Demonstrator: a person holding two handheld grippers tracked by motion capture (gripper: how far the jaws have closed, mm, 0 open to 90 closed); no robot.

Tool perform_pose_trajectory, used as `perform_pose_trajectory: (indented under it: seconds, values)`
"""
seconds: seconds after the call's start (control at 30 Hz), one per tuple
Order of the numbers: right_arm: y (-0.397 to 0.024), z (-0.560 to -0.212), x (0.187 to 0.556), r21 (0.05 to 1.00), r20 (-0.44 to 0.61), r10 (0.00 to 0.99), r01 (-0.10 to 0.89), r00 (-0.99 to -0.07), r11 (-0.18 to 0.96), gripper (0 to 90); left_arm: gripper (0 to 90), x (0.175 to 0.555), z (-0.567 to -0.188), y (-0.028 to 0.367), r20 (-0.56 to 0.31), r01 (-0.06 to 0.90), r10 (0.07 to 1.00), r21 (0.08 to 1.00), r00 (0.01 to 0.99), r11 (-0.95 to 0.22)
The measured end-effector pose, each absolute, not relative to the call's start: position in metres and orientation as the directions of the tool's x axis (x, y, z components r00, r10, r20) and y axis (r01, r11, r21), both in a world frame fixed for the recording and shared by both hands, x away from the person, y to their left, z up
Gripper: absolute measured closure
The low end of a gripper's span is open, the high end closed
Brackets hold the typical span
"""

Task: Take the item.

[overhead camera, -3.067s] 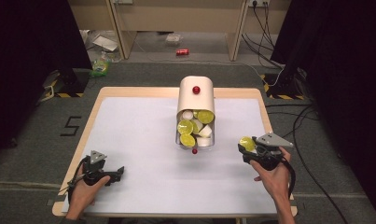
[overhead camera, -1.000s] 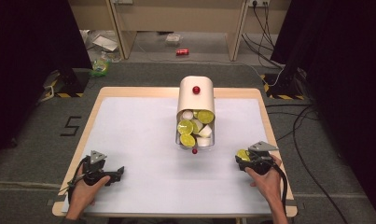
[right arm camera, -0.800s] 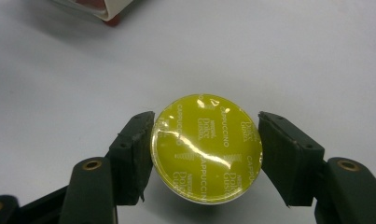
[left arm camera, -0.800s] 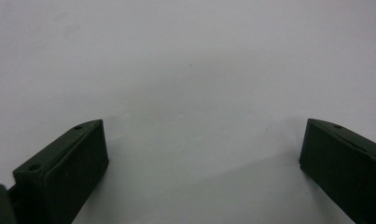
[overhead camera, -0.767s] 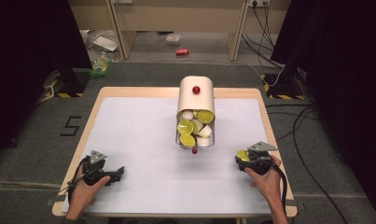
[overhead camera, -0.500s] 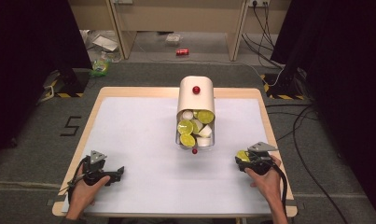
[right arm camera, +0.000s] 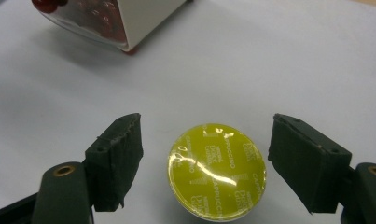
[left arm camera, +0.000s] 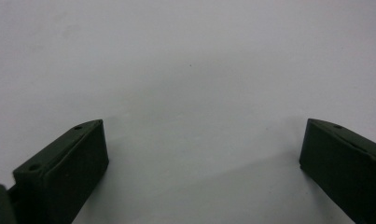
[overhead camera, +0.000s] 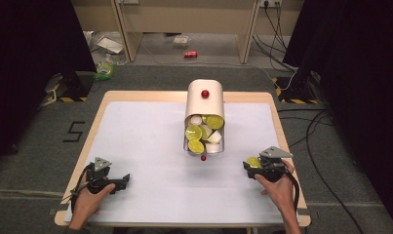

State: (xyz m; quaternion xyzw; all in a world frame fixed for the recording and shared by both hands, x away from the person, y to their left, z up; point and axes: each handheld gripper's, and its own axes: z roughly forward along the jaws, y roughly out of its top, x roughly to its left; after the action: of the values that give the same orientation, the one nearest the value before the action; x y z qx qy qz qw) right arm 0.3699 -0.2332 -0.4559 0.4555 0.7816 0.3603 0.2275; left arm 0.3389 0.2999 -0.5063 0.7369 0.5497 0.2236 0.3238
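Between the right gripper's (right arm camera: 205,154) parted jaws, just opened, yellow capsule (right arm camera: 217,170) untouched on table (right arm camera: 269,56)

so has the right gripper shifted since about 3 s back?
Yes. The right gripper with the yellow capsule has come toward the table's near edge, farther from the dispenser. Its jaws have just been opening, the capsule loose between them.

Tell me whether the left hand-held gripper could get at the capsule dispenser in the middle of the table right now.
Probably yes. The left hand-held gripper rests open at the near left, with bare table between it and the capsule dispenser.
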Motion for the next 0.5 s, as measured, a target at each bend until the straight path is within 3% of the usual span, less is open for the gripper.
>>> perform_pose_trajectory:
  seconds: [0.5]
  values:
    - [-0.221,-0.445,0.363,0.813,-0.033,0.849,0.480,-0.527,0.329,26.6,0.0,0.339,-0.506,0.300,-0.027,0.666,0.955,0.723,0.296,-0.186]
